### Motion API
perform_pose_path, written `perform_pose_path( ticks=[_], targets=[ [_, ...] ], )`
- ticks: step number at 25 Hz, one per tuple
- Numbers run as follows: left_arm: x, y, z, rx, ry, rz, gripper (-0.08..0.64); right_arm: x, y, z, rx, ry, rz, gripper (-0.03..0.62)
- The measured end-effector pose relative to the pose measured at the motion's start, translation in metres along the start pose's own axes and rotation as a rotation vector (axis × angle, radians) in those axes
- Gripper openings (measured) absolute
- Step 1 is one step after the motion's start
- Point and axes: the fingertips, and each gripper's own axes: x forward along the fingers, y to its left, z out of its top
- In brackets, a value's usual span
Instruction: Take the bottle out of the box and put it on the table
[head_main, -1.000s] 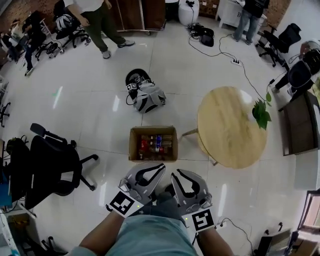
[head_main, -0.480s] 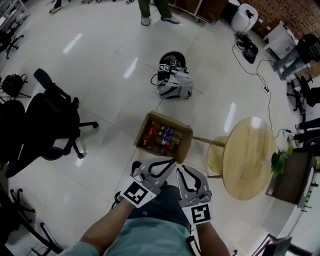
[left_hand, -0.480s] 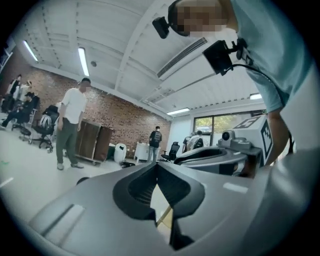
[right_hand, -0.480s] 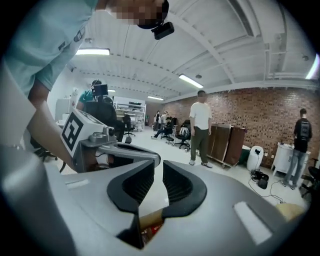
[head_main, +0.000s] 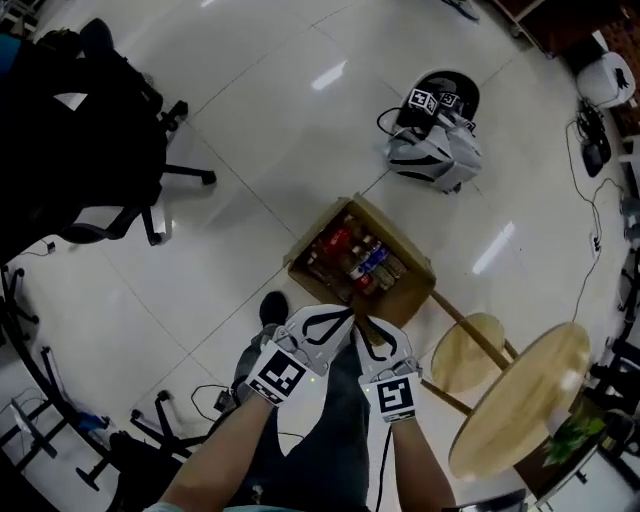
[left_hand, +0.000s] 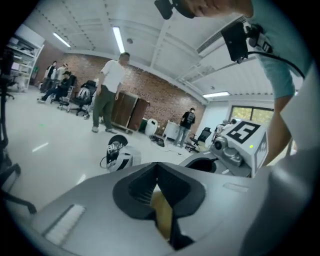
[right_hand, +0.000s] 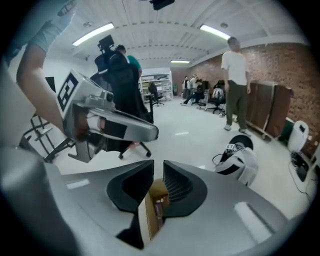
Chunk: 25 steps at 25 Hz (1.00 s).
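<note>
Bottles (head_main: 358, 262) stand in the open cardboard box (head_main: 410, 300) on the floor, and the round wooden desk (head_main: 520, 400) is off to the right with a stool (head_main: 468, 352) between them. Left tongs (left_hand: 157, 166) are pressed together at the tips, pinching nothing. Right tongs (right_hand: 158, 165) show a narrow slit, also empty; both sit side by side just short of the box's near edge.

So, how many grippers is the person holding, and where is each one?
2. In the head view, the left gripper sits just below the cardboard box. The right gripper is close beside it, on its right. Neither one holds anything.
</note>
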Motion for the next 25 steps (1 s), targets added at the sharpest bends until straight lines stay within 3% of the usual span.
perform_pose_path(
  ticks=[5, 11, 17, 21, 25],
  targets=[
    [0.036, 0.030, -0.122, -0.147, 0.085, 0.155, 0.011, 0.101, -0.007, -0.118, -0.067, 0.142, 0.215, 0.083],
    [0.052, 0.077, -0.239, -0.259, 0.133, 0.272, 0.011, 0.199, -0.005, -0.248, -0.129, 0.345, 0.321, 0.118],
    [0.066, 0.110, -0.282, -0.224, 0.142, 0.246, 0.012, 0.289, -0.009, -0.348, -0.158, 0.496, 0.338, 0.124],
    [0.067, 0.125, -0.299, -0.266, 0.129, 0.246, 0.012, 0.332, 0.000, -0.407, -0.206, 0.649, 0.389, 0.187],
    [0.057, 0.140, -0.300, -0.254, 0.119, 0.251, 0.012, 0.358, 0.000, -0.454, -0.221, 0.779, 0.385, 0.232]
  ],
)
